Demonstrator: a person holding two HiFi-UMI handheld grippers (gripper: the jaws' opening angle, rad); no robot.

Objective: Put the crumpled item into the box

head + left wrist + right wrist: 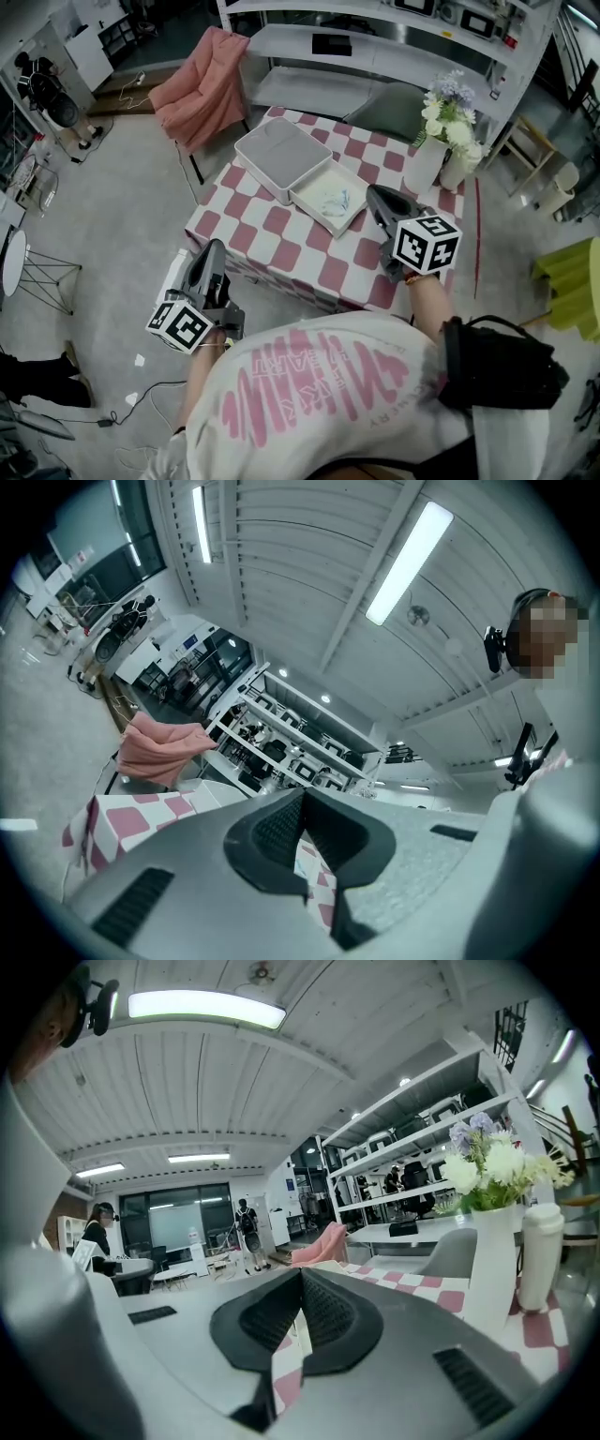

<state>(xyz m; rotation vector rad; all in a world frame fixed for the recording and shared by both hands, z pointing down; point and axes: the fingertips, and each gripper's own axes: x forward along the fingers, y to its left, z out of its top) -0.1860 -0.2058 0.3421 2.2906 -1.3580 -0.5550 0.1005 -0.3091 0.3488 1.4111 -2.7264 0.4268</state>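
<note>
Head view: table under a pink-and-white checked cloth.
- 1 white box stands open near the table's centre. Its lid lies flat against it, toward the left edge.
- The crumpled item, pale, white to light blue, lies inside the box and touches neither gripper.
- 2 white vessels stand at the far right corner: a vase holding flowers, and just beside it a bottle.

Left gripper: off the table, just outside the near edge toward the near left corner, well apart from the box. In the left gripper view, the jaws of the left gripper are clenched tip to tip with nothing between the pads. Checked cloth shows beyond them.

Right gripper: above the table, near its right side, tips just beside the open box. In the right gripper view, the right gripper is likewise clenched and empty. The vase, flowers and bottle stand off to its right.

Surroundings:
- A chair draped in pink cloth stands beyond the far left corner.
- A grey chair sits at the far edge.
- White shelving stands behind the table.
- A person in a white shirt with pink print fills the bottom of the head view.
</note>
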